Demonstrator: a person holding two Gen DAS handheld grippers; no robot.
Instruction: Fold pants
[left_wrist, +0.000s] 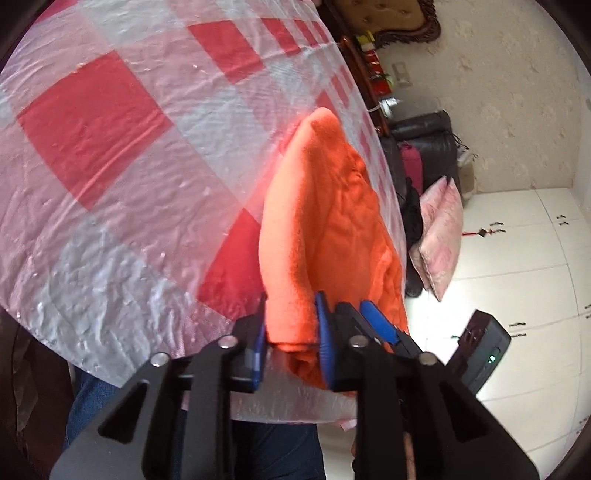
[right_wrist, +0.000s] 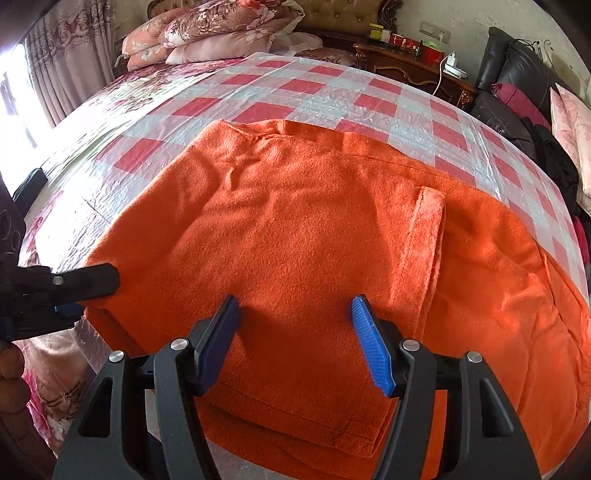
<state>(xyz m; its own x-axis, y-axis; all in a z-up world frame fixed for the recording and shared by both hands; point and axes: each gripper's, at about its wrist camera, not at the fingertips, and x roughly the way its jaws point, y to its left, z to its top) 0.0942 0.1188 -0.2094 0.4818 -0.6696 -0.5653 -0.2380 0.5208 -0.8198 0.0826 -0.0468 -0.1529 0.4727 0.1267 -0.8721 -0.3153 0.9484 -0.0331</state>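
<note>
The orange fleece pants (right_wrist: 295, 229) lie folded over on the bed's checked plastic cover (right_wrist: 314, 96). My left gripper (left_wrist: 291, 332) is shut on a folded edge of the pants (left_wrist: 325, 221) at the bed's near edge; it shows at the left in the right wrist view (right_wrist: 88, 282). My right gripper (right_wrist: 295, 325) is open just above the pants' near edge, its blue pads (right_wrist: 371, 343) apart with nothing between them. A pocket flap (right_wrist: 424, 251) lies to its right.
Pillows and a quilt (right_wrist: 221, 33) are piled at the headboard. A wooden nightstand (right_wrist: 413, 62) and a black sofa (right_wrist: 517, 81) with pink cushions (left_wrist: 439, 236) stand to the right. A curtain (right_wrist: 66, 66) hangs at the left. White floor (left_wrist: 517, 277) lies beside the bed.
</note>
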